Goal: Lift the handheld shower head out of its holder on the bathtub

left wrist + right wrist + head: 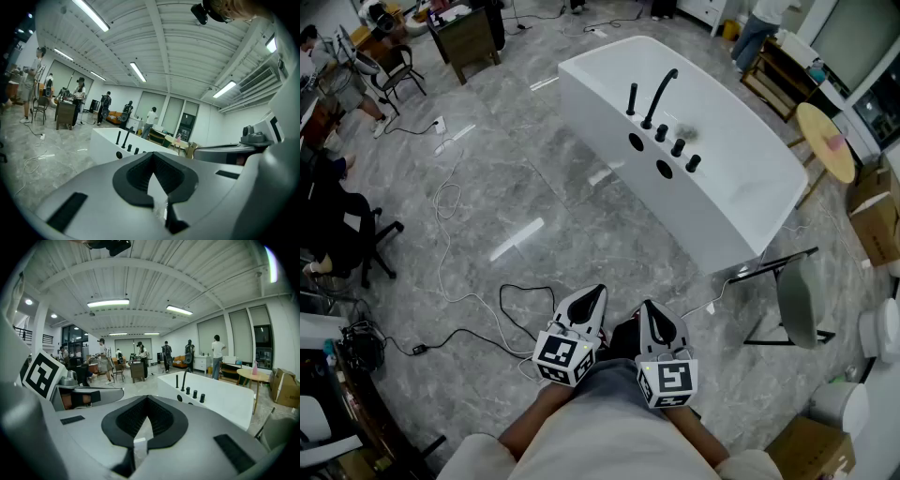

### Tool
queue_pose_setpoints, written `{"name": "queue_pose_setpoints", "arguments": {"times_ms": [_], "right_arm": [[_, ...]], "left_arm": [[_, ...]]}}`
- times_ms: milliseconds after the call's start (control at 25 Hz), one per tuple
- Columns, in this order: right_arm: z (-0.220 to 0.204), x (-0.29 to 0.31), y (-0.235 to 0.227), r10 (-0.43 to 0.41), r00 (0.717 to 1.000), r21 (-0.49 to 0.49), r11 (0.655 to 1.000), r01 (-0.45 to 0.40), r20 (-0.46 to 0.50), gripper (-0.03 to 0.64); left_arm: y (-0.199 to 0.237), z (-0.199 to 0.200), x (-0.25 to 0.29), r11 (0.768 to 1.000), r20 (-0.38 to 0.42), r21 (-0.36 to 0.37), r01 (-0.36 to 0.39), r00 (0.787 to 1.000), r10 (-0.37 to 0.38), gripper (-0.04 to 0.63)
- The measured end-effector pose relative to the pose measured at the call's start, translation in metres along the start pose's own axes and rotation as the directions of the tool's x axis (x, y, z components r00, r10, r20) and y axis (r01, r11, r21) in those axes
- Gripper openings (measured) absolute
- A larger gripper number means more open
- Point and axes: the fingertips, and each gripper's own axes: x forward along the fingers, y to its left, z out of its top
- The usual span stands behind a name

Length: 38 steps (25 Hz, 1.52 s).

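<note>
Both grippers, left (595, 294) and right (651, 309), rest near my waist, jaws pressed together and empty. I judge the approach unstarted, as the handheld shower head (632, 97) sits in its holder on the bathtub (741, 202), well apart.

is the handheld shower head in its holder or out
In: the handheld shower head stands upright on the bathtub rim, beside the curved spout.

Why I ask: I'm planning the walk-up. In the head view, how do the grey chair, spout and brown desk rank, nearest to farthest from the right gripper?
1. The grey chair: on the floor, just right of the right gripper.
2. The spout: ahead, on the rim of the tub.
3. The brown desk: farthest, upper left, beyond the tub.
</note>
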Motion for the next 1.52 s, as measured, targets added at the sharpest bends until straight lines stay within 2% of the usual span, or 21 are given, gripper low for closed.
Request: {"name": "queue_pose_setpoints", "arguments": {"times_ms": [200,680,1120,1360,1520], "right_arm": [[0.000,-0.004,-0.005,0.002,1.000,0.007,1.000,-0.002,-0.004,0.018],[0.006,0.014,-0.037,0.036,0.999,0.035,0.999,-0.036,0.016,0.020],[0.047,0.062,-0.098,0.135,0.991,-0.010,0.991,-0.135,0.021,0.020],[0.039,0.071,-0.131,0.177,0.984,0.018,0.984,-0.177,-0.010,0.020],[0.048,0.077,-0.147,0.170,0.985,0.023,0.985,-0.170,0.017,0.020]], "left_arm": [[-0.009,-0.005,0.003,1.000,-0.020,-0.014,0.025,0.999,-0.026,0.006],[-0.012,-0.003,0.039,0.999,-0.032,-0.032,0.012,0.999,-0.013,0.006],[-0.025,0.036,0.133,1.000,-0.005,-0.007,0.015,1.000,-0.015,0.006],[-0.041,0.028,0.171,1.000,-0.027,0.017,0.022,0.999,-0.021,0.006],[-0.043,0.029,0.182,1.000,-0.031,0.022,0.015,0.999,-0.014,0.006]]}}
